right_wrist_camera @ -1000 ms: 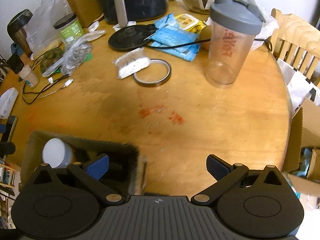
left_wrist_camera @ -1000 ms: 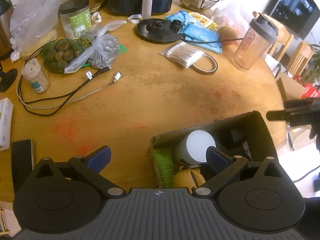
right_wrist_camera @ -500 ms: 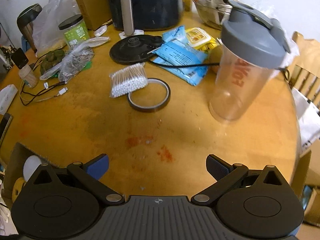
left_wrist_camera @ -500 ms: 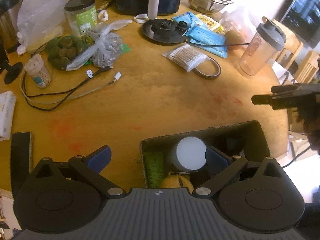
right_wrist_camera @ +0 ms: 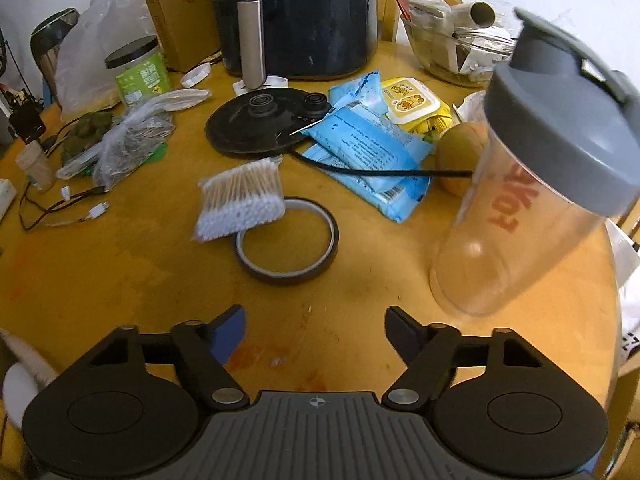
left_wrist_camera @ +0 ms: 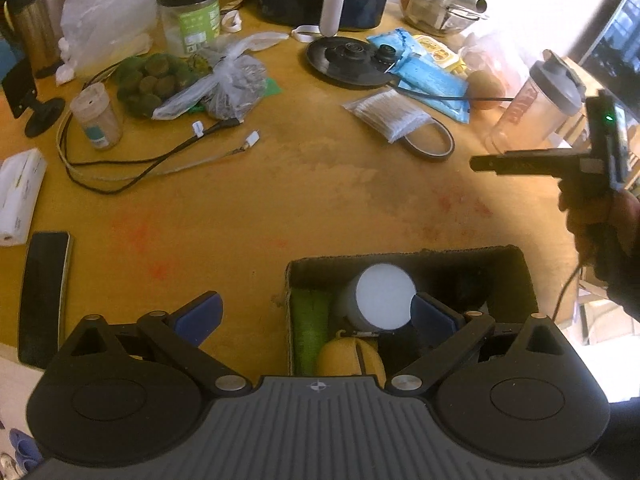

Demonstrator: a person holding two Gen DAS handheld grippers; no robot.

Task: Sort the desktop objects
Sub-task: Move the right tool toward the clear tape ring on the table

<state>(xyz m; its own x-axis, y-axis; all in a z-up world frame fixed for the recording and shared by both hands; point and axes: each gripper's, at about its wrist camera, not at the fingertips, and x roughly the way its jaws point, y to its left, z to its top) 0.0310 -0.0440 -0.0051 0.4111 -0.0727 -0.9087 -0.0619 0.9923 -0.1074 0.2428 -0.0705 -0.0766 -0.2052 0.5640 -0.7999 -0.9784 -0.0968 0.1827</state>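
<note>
The left gripper (left_wrist_camera: 314, 314) hung with its jaws apart and empty over the near edge of the wooden table (left_wrist_camera: 320, 184), beside an open cardboard box (left_wrist_camera: 404, 258) at 5 o'clock that held a white-lidded jar (left_wrist_camera: 384, 296), a green item (left_wrist_camera: 308, 328) and a yellow object (left_wrist_camera: 348, 354). The right gripper (right_wrist_camera: 314, 330) was likewise spread and empty. Ahead of it lay a tape ring (right_wrist_camera: 286, 240) at 12 o'clock with a pack of cotton swabs (right_wrist_camera: 240, 200) resting on its rim, and a clear shaker bottle (right_wrist_camera: 532, 196), apparently empty, stood at 2 o'clock.
</note>
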